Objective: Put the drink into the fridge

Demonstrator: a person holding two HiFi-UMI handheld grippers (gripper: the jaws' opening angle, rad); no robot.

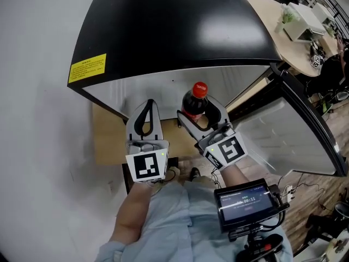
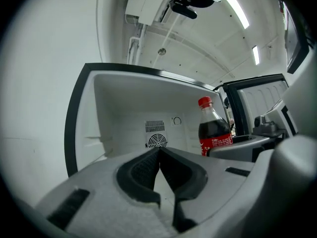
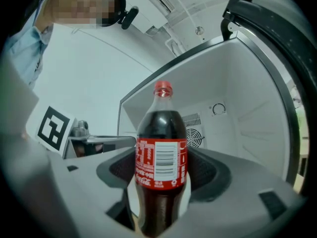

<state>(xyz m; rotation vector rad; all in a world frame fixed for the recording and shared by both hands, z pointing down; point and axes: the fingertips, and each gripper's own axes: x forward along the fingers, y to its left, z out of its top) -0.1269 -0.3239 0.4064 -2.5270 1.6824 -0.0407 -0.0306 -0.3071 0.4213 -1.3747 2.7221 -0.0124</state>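
Note:
A dark cola bottle (image 1: pixel 195 102) with a red cap and red label stands upright between the jaws of my right gripper (image 1: pixel 203 115), which is shut on it. The right gripper view shows the bottle (image 3: pixel 161 157) held in front of the open fridge (image 3: pixel 247 103), whose white inside has a round vent on the back wall. My left gripper (image 1: pixel 145 119) hangs just left of it, jaws shut and holding nothing. Seen in the left gripper view, the closed jaw tips (image 2: pixel 159 155) point into the fridge (image 2: pixel 129 118) with the bottle (image 2: pixel 213 128) at the right.
The fridge is a small black-topped unit (image 1: pixel 174 26) with a yellow label; its door (image 1: pixel 294 130) stands swung open to the right. A round table (image 1: pixel 289 31) with a box is behind it. A mounted screen (image 1: pixel 245 201) sits at my lower right.

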